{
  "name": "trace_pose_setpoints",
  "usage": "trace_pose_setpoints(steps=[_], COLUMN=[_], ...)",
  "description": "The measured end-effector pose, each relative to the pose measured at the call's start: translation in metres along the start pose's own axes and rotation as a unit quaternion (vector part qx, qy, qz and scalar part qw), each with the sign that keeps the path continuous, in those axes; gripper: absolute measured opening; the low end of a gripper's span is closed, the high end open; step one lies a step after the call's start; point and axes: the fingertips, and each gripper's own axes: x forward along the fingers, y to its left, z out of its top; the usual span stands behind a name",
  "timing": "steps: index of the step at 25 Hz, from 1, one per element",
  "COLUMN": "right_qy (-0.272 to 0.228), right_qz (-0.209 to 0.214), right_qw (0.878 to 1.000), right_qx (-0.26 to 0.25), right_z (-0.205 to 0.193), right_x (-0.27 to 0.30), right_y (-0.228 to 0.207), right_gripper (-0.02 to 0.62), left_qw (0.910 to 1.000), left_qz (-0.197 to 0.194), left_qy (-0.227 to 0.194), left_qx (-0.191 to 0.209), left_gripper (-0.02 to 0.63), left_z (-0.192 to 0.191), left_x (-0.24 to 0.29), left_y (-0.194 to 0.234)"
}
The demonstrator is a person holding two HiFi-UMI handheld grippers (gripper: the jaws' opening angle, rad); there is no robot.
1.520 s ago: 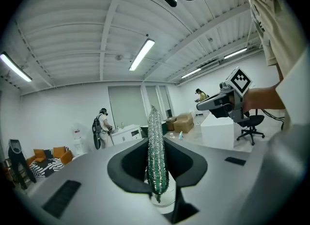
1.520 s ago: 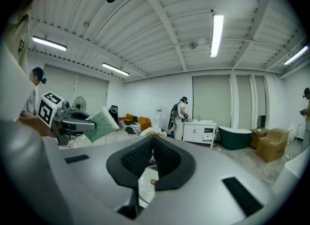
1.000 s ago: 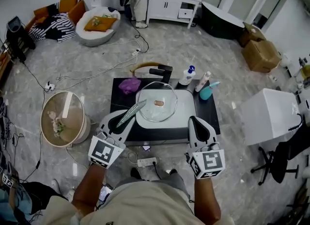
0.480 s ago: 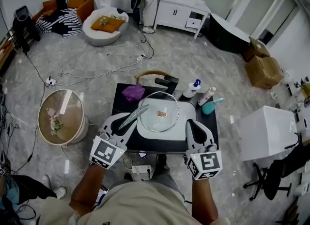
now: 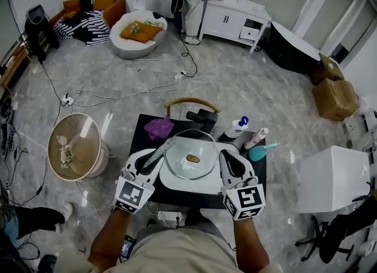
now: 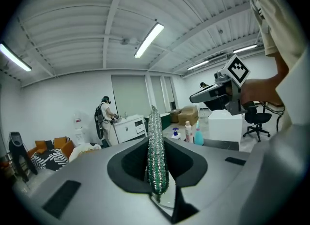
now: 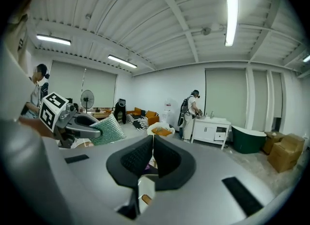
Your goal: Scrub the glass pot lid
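Left claw (image 6: pixel 157 170) grips the scrub pad (image 6: pixel 156 141); closed right claw (image 7: pixel 151 158) has moved beside the glass lid (image 5: pixel 181 169).

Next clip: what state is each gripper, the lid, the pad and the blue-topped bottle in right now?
left gripper: shut on the scrub pad.
right gripper: shut on the right rim of the glass lid.
glass lid: lying over the white basin, knob up.
scrub pad: held edge-on, sticking out toward the lid's left rim.
blue-topped bottle: upright behind the basin.
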Motion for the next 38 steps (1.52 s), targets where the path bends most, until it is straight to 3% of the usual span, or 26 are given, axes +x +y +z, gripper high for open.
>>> trace_pose_setpoints(steps=[7,17,23,31,38], right_qy=[0.034,0.083,0.114,0.146,0.158], right_qz=[0.012,0.003,-0.003,-0.007,-0.015], right_qw=[0.999,0.994,0.989,0.983,0.979], right_qx=[0.024,0.07,0.09,0.114,0.13], right_z=[-0.046,-0.138,-0.191,-0.24,-0.265], right_x=[0.055,0.089,0.094,0.088,0.08], right_y=[-0.037,-0.082,-0.109,-0.125,-0.138], right_gripper=[0.025,0.025,0.025,0.025,0.025], left_qw=[0.9983,0.9917,0.986,0.9759,0.9722], left_qz=[-0.001,0.011,0.02,0.04,0.037], left_qy=[0.056,0.124,0.161,0.214,0.231], left_qx=[-0.016,-0.031,-0.04,-0.018,-0.009], left_gripper=[0.086,0.086,0.086,0.086,0.086], left_z=[-0.054,-0.136,-0.182,-0.228,-0.244], left_x=[0.076,0.16,0.206,0.246,0.272], left_y=[0.007,0.005,-0.001,-0.008,-0.032])
